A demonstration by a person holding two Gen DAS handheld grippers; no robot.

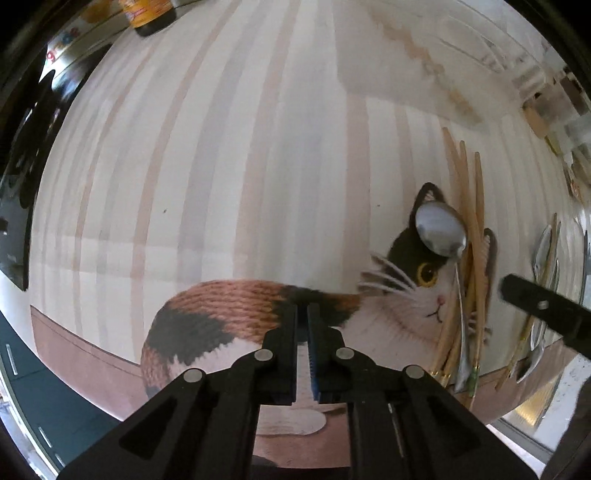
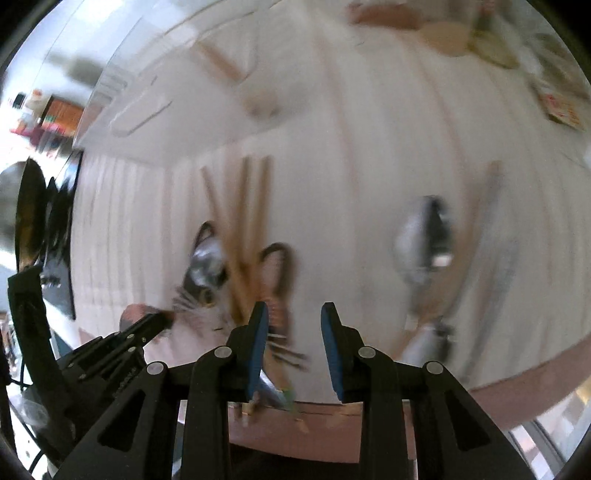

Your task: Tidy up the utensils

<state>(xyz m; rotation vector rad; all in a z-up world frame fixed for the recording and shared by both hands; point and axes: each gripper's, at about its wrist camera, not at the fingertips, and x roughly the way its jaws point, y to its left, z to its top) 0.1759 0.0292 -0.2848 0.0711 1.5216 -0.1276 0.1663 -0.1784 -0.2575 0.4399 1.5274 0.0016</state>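
Note:
My left gripper (image 1: pixel 303 325) is shut with nothing in it, straight above the calico cat printed on a striped placemat (image 1: pixel 221 166). To its right a steel spoon (image 1: pixel 441 230) and several bamboo chopsticks (image 1: pixel 476 221) lie together over the cat's face. More cutlery (image 1: pixel 546 258) lies at the mat's right edge. The right wrist view is blurred. In it my right gripper (image 2: pixel 295 325) is open with nothing between its blue pads (image 2: pixel 258 343). The chopsticks (image 2: pixel 245 229) and spoon (image 2: pixel 205 266) lie just left of it, their handle ends under its left finger. Another spoon (image 2: pixel 421 251) lies to the right.
A dark bottle with an orange label (image 1: pixel 151 14) stands at the mat's far left corner. Black objects (image 1: pixel 14 221) line the left side. Blurred wooden pieces (image 2: pixel 236 74) lie beyond the mat. My left gripper (image 2: pixel 147 325) shows low on the left of the right wrist view.

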